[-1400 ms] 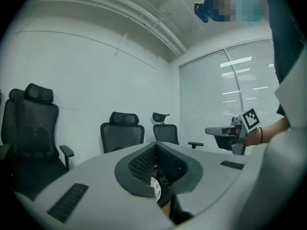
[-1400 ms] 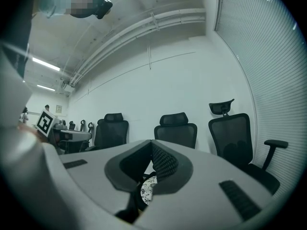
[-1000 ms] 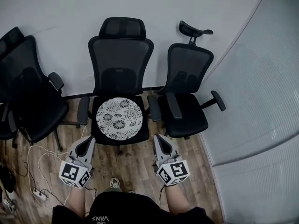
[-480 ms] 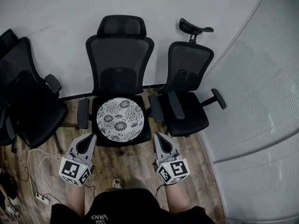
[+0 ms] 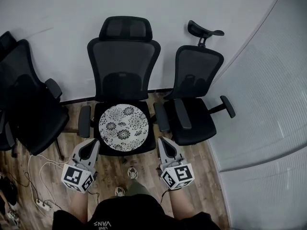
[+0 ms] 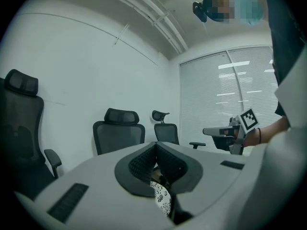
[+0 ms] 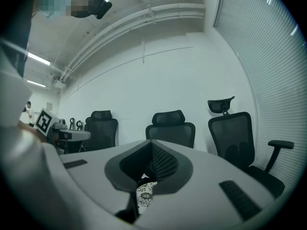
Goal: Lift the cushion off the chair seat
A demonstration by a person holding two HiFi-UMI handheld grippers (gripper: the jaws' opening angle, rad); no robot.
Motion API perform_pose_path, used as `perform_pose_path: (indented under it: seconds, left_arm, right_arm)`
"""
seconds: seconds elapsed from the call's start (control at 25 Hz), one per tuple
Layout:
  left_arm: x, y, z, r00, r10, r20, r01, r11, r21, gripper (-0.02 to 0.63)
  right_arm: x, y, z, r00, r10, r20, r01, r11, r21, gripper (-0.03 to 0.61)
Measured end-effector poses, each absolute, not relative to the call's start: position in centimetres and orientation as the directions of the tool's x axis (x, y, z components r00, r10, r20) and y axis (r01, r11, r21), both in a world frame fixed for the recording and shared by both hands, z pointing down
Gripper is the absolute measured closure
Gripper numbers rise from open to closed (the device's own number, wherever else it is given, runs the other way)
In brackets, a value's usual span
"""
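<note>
Closest to you, both claws are held out level over the wooden floor (image 5: 144, 166), one at each front corner of the chair. Your left claw (image 5: 91, 143) has its jaws fully together with nothing between them, and your right claw (image 5: 163, 142) is the same, closed and empty. Neither one touches the seat or the cushion.

Just beyond the tips lies the cushion (image 5: 123, 127), round, white with a dark flower pattern. It rests flat on the seat of the middle chair (image 5: 123, 68) and covers most of it. In each gripper view only a small part of the pattern shows, low under the closed jaws.

So I judge the step in hand is the approach, and the lift is not yet begun. The next move calls for you to spread both claws apart and bring them to the near rim of the cushion, one at each side. Keep inside the armrests (image 5: 85, 121), which stand close beside it. Then clamp on the edge with both and raise it evenly, because a soft cushion held on one side will probably hang down.

Farther off, more black chairs stand left and right, against the white wall.
</note>
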State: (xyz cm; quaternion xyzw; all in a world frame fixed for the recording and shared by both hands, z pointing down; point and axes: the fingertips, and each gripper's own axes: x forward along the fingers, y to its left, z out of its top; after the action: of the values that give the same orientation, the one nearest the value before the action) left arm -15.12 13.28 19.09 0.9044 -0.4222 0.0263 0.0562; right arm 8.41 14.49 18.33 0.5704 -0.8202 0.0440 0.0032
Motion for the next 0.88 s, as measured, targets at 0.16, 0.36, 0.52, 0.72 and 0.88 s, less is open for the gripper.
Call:
perform_pose_path:
  seconds: [0.16,0.36,0.52,0.72,0.88]
  left_arm:
    - [-14.4,10.9,19.4,0.622,-0.775,0.107,-0.783,-0.616,0.091,0.603]
    - [-13.4,7.3,19.3,0.602,-0.792,0.102,-0.798,-0.596,0.088,0.603]
    - [-12.7,5.0,19.3,0.581,-0.808,0.100,-0.814,-0.575,0.084,0.603]
    - [-11.6,2.6,19.2,0.562,-0.821,0.097,-0.827,-0.558,0.073,0.603]
    - [-10.9,1.2,19.2,0.541,-0.835,0.102,-0.841,-0.537,0.071,0.603]
  right_arm:
    - [9.3,11.8,18.4,-0.368,-0.928,0.060,-0.929,0.365,-0.063,0.563]
    - [10.5,7.6,18.5,-0.389,-0.919,0.068,-0.921,0.385,-0.063,0.563]
    - [11.1,4.8,18.5,-0.411,-0.909,0.065,-0.911,0.408,-0.058,0.563]
    - [12.1,2.1,18.5,-0.432,-0.900,0.060,-0.902,0.429,-0.059,0.563]
    - [13.0,0.3,18.7,-0.450,-0.891,0.057,-0.893,0.446,-0.063,0.563]
